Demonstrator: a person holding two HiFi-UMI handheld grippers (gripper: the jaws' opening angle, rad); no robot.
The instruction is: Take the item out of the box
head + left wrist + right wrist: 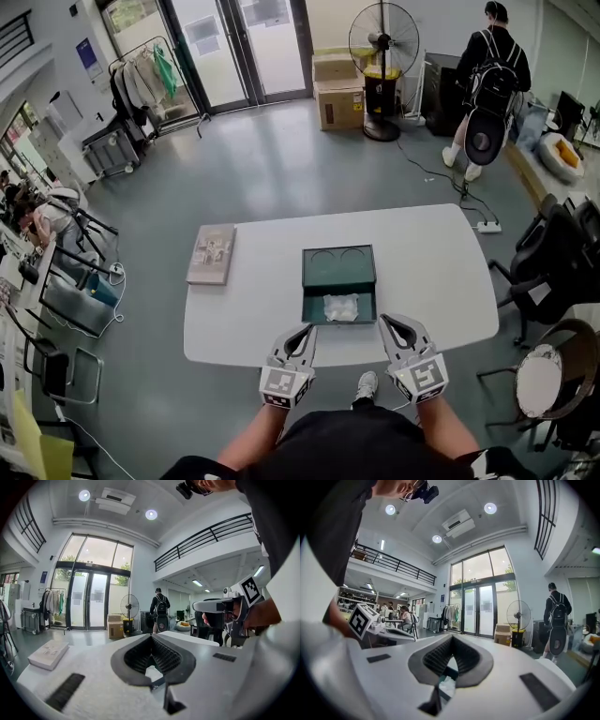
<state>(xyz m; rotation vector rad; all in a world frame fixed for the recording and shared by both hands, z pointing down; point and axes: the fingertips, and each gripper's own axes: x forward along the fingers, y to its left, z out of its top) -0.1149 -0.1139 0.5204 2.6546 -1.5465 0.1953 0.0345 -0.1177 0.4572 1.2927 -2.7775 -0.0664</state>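
An open dark green box lies on the white table, its lid with two round recesses folded back on the far side. A crumpled white item rests in the near compartment. My left gripper hovers at the table's near edge, just left of the box, jaws shut and empty. My right gripper is at the box's near right corner, also shut with nothing held. In the left gripper view the jaws meet at their tips; the right gripper view shows its jaws closed the same way.
A book lies on the table's left part. Black chairs stand to the right, and a power strip lies on the floor behind. A fan, cardboard boxes and a person with a backpack are far back.
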